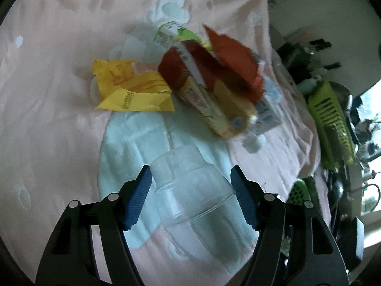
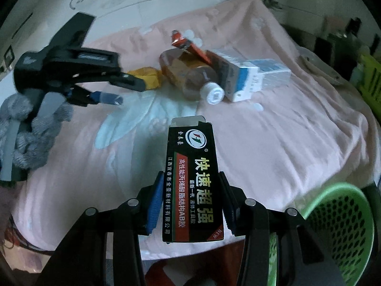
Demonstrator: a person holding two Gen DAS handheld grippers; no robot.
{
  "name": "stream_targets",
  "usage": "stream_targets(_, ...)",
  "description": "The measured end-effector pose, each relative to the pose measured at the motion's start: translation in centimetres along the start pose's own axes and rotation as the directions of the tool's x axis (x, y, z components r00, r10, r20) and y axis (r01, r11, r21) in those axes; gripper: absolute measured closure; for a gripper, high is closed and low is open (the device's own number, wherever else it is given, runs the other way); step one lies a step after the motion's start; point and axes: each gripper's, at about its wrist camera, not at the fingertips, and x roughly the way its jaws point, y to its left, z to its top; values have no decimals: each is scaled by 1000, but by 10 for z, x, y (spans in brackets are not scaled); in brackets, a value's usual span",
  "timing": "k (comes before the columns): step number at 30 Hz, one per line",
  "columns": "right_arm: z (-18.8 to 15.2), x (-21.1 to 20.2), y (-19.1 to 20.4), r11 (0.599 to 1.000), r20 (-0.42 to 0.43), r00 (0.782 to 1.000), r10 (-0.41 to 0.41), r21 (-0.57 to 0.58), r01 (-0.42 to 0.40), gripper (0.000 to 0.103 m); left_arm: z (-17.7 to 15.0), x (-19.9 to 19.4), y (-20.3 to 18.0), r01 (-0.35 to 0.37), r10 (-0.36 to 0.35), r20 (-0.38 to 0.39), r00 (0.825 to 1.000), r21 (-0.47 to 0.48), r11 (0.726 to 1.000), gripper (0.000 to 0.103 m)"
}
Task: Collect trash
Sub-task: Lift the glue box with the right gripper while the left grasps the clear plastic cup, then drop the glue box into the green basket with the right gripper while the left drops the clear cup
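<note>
The right gripper is clamped on a black box, held upright over the pink sheet beside the green basket. The left gripper holds a clear cup between its 2 blue pads, low over the sheet. Beyond lie a yellow wrapper, a bottle and a white-blue carton.

- Clear, glossy plastic cup between ribbed blue pads.
- Printed black cardboard box, slightly glossy.
- Soft matt pink cloth bedspread.
- Perforated green plastic basket.
- Crinkled yellow wrapper.
</note>
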Motion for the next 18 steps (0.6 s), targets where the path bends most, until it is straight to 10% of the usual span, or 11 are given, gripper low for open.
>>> stream_targets(18, -77, -81, -77, 960, 50, 982, -181, 228, 165, 60, -48, -24, -74, 164, -164, -17, 986, 159, 974, 36)
